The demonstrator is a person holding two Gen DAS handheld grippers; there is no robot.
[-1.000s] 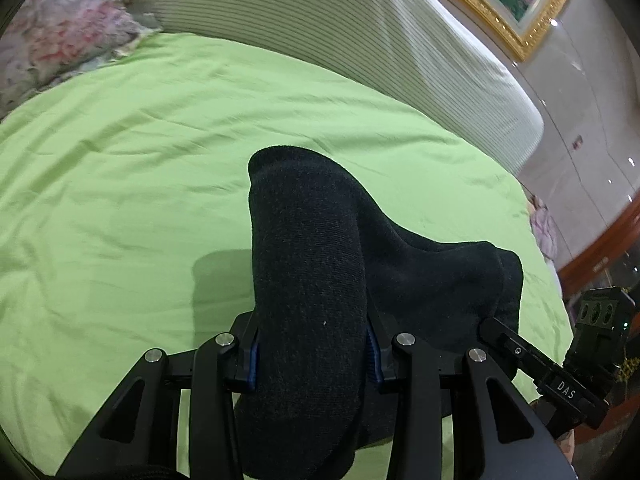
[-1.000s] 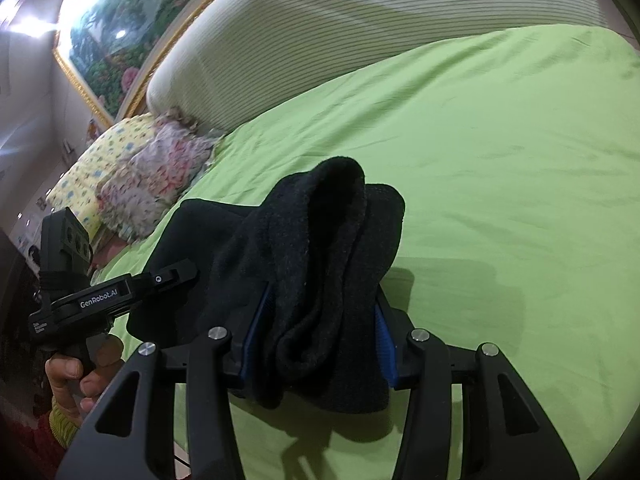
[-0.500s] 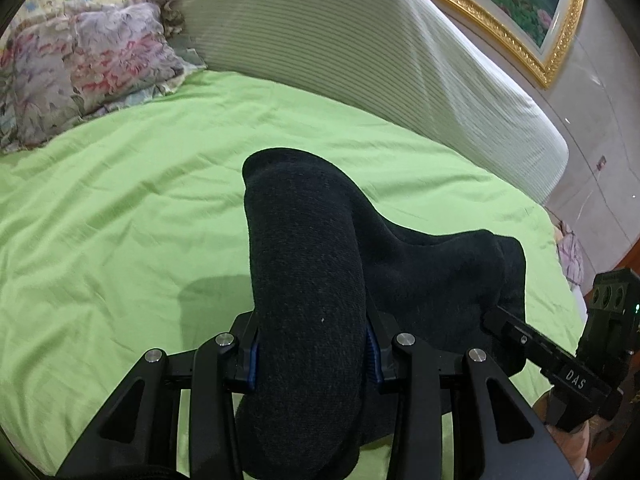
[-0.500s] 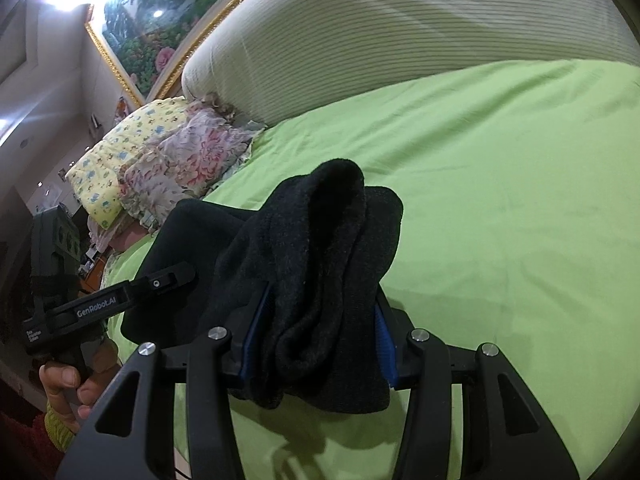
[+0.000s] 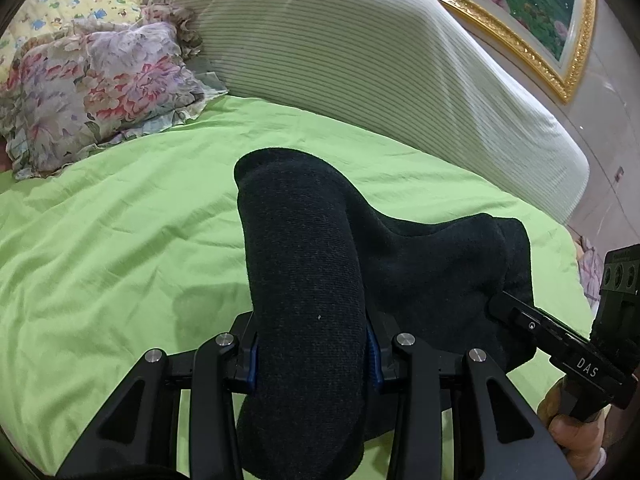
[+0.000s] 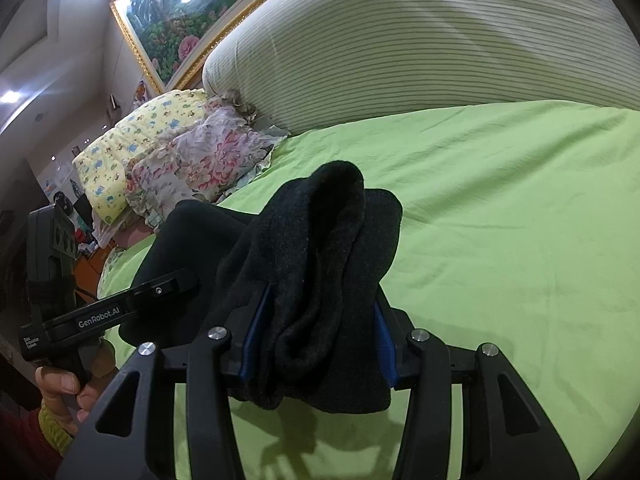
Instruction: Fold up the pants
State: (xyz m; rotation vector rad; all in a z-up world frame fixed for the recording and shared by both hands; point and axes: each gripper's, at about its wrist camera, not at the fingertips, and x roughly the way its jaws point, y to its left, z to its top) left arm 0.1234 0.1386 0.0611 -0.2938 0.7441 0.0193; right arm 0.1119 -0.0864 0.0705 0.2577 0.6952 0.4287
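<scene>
The black pants (image 5: 308, 272) are bunched and held up above the green bed sheet (image 5: 100, 240). My left gripper (image 5: 312, 352) is shut on one thick fold of the pants. My right gripper (image 6: 316, 332) is shut on another bunched part of the pants (image 6: 324, 248). The cloth spans between the two grippers. The right gripper also shows in the left wrist view (image 5: 560, 348) at the lower right. The left gripper also shows in the right wrist view (image 6: 104, 312) at the lower left. The fingertips are hidden by the cloth.
A large striped bolster (image 5: 380, 64) lies along the far edge of the bed. Floral and yellow pillows (image 5: 92, 88) lie at the far left. A gold-framed painting (image 5: 520, 8) hangs behind. Green sheet (image 6: 500, 220) stretches ahead of both grippers.
Both grippers have tilted up and moved toward the head of the bed with the pants still held. The pillows and the painting have come further into view.
</scene>
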